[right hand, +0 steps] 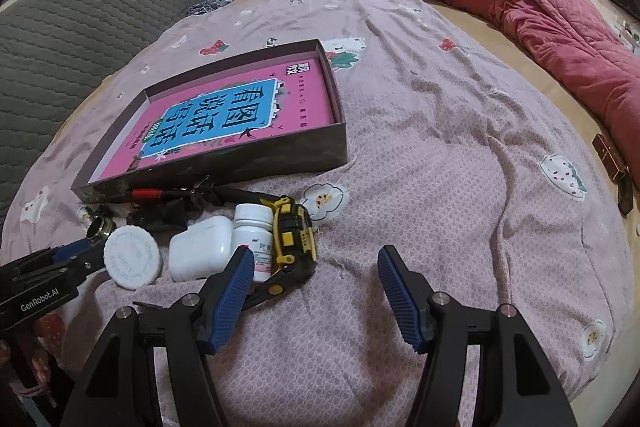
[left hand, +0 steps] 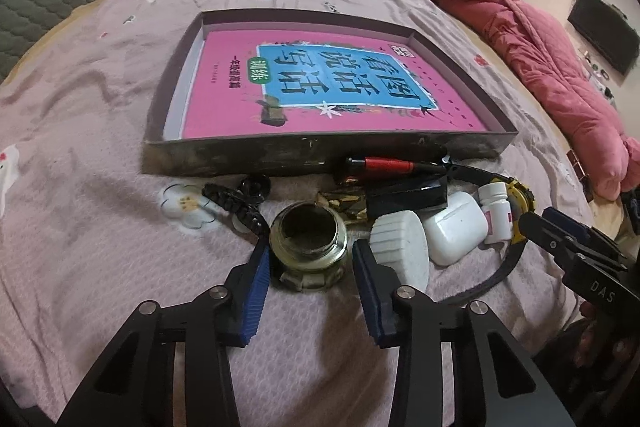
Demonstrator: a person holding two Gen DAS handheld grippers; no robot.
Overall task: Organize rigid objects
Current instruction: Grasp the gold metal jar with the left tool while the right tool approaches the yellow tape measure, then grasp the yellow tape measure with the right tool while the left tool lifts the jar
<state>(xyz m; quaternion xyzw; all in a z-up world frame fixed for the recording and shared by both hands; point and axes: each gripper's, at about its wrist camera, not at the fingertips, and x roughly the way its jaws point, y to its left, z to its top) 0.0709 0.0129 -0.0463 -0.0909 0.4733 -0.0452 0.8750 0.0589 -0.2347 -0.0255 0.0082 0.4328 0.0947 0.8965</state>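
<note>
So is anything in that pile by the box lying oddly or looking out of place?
The small glass jar stands open with no lid on, between the fingers of the left tool. A ribbed white cap lies tipped on its side just beside it. Whether that cap belongs to the jar, I can't tell. Nothing looks spilled.

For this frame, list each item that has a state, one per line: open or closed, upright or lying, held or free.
Small glass jar: upright, lid off, between the left fingers, right pad still clear.
White ribbed lid: off, lying beside the jar.
White earbud case: closed, lying free.
Small white pill bottle: capped, free.
Shallow dark box: open, pink book inside.
Left gripper: open.
Right gripper: open, empty.
</note>
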